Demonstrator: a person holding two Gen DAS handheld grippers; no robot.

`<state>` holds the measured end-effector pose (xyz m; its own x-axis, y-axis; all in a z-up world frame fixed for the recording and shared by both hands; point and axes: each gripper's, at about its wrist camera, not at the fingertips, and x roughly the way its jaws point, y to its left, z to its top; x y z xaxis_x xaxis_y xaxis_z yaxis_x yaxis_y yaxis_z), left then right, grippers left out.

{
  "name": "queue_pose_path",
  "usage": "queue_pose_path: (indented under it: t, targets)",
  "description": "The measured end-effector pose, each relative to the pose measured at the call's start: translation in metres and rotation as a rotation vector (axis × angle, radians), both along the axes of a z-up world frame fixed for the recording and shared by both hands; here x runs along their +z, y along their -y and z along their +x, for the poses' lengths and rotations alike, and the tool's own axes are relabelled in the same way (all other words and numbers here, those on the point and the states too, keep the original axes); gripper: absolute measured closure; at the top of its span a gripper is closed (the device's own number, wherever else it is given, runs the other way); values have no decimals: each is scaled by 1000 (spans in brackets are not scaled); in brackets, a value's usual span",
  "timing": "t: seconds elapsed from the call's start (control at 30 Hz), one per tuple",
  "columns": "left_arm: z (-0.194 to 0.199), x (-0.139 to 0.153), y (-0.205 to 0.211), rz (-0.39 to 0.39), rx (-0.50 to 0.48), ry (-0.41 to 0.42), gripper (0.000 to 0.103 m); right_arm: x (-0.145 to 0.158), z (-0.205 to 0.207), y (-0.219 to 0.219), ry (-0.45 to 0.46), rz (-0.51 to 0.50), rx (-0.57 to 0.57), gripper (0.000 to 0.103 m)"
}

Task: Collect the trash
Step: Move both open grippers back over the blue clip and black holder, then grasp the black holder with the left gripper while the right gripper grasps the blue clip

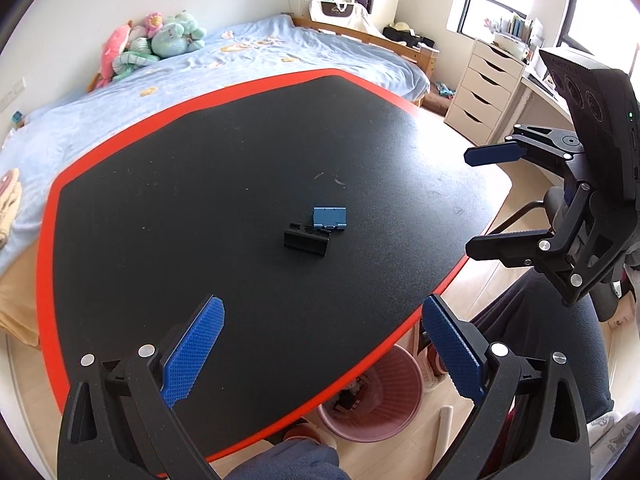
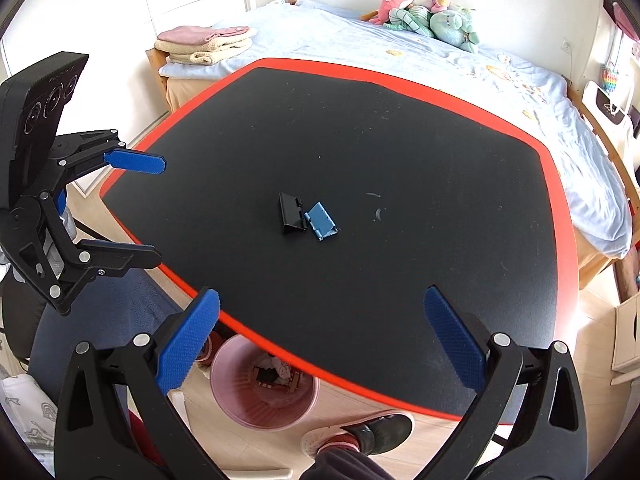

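A black binder clip (image 1: 305, 241) and a blue binder clip (image 1: 329, 218) lie touching each other near the middle of the black table (image 1: 200, 184) with a red rim. They also show in the right wrist view, black (image 2: 291, 217) and blue (image 2: 321, 221). A pink trash bin (image 1: 374, 396) with some trash inside stands on the floor under the table's near edge, also in the right wrist view (image 2: 260, 396). My left gripper (image 1: 322, 346) is open and empty above the near table edge. My right gripper (image 2: 320, 338) is open and empty, apart from the clips; it shows in the left wrist view (image 1: 470, 202).
A bed (image 1: 200, 64) with blue sheets and plush toys (image 1: 160, 38) lies behind the table. White drawers (image 1: 480, 92) stand at the right. Folded towels (image 2: 206, 44) lie on the bed corner. My legs and a shoe (image 2: 360, 436) are beside the bin.
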<state>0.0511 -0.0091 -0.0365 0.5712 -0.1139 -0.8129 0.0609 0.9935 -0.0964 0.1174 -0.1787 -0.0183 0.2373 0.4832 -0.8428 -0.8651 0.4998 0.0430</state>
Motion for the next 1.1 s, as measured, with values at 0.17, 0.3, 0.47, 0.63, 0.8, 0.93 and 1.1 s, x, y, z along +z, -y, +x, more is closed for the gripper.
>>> queue_pose_path:
  t: [0.17,0.3,0.47,0.63,0.8,0.93,1.1]
  targets:
    - [20,-15,-9,7,-17,-19,8,-18,19,-17,1,-28,39,3]
    - [35,-28,-13,14,-38,-38,8,-33,33,-28,2,-46,63,3]
    - [48,-43,-15,14,-62,-57,8,-48,46,-37,-11,-52,69,3]
    - [57,-53,-15,16,-75,-63,8,-60,56,-44,-16,-57,72,3]
    - [63,-60,-18,12,-78,-66,8,-67,63,-50,-11,-60,79,5]
    - [67,-62,-19,17,-88,-57,8,-73,68,-55,-7,-72,90,10]
    - [72,-63,-19,27,-99,-40,8,-77,69,-59,-5,-64,105,17]
